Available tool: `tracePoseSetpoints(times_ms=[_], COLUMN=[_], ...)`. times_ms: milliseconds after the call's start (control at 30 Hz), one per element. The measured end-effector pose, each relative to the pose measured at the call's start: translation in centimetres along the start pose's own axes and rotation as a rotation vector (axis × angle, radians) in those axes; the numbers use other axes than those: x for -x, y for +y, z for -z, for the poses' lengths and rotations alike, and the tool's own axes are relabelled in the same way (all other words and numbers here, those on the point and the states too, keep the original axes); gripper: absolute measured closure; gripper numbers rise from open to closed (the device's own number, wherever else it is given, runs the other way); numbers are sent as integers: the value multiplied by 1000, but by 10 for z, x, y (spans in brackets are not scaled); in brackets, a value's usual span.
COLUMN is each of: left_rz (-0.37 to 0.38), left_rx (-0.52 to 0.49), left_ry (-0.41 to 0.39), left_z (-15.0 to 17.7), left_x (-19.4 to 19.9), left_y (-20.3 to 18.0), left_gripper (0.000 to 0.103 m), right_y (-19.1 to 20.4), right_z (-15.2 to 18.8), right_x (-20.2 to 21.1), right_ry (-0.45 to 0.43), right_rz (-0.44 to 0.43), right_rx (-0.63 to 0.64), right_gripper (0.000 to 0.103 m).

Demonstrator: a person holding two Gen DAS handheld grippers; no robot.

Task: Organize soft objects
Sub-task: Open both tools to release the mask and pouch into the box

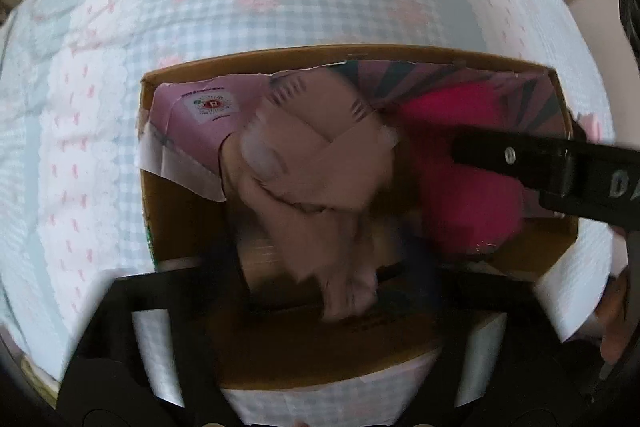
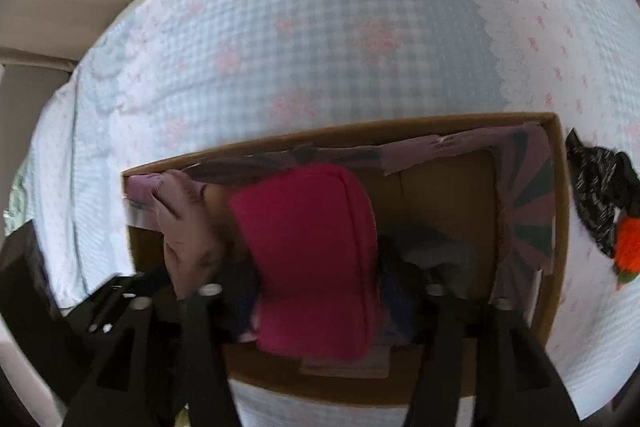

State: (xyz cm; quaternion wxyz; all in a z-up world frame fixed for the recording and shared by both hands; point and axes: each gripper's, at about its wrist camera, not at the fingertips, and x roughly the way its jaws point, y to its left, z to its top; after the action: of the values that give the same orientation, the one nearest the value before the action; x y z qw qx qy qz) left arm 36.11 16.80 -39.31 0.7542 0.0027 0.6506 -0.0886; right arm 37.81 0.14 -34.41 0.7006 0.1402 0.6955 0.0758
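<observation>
Basically both soft pieces sit in the cardboard box (image 2: 558,187) on the gingham bedspread (image 2: 320,27). Left gripper (image 1: 316,291) hangs over the beige plush piece (image 1: 312,171), jaws spread wide, nothing pressed btwn them. Right gripper (image 2: 320,291) straddles the magenta cushion (image 2: 308,251), jaws partway apart; pads prob. not pressing, though blur makes that hard to confirm. Both items look light, squashy, non-fragile, so they'll sag and deform. Best hold: pinch a thick fold or seam edge, not the flat middle. A black-and-orange knit item (image 2: 608,211) lies outside the box, w/ similar handling likely.
</observation>
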Motion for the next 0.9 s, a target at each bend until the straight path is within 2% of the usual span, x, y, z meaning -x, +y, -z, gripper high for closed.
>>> tracePoseSetpoints(times_ms=[33,67,267,533,767,900], left_rz=[-7,2,10,5,2,-13], left_rx=[-12,-24,-12,3,10,7], left_ry=[-13,-36,-24,-47,-96,-140], left_z=[1,3,7,20,39,56], left_x=[2,5,8,27,63,97], left_y=[-3,-6,-12,-13,-10,-9], left_gripper=[0,0,0,0,0,0], right_y=[-1,-1,-7,-4,5,11], right_z=[0,-1,3,13,29,43], right_x=[1,3,7,22,53,77], right_ry=[-16,-32,-40,-74,-127,-157], right_rz=[9,16,18,5,7,12], right_rx=[7,18,33,36,52,67], right_gripper=[13,3,3,3,3,3])
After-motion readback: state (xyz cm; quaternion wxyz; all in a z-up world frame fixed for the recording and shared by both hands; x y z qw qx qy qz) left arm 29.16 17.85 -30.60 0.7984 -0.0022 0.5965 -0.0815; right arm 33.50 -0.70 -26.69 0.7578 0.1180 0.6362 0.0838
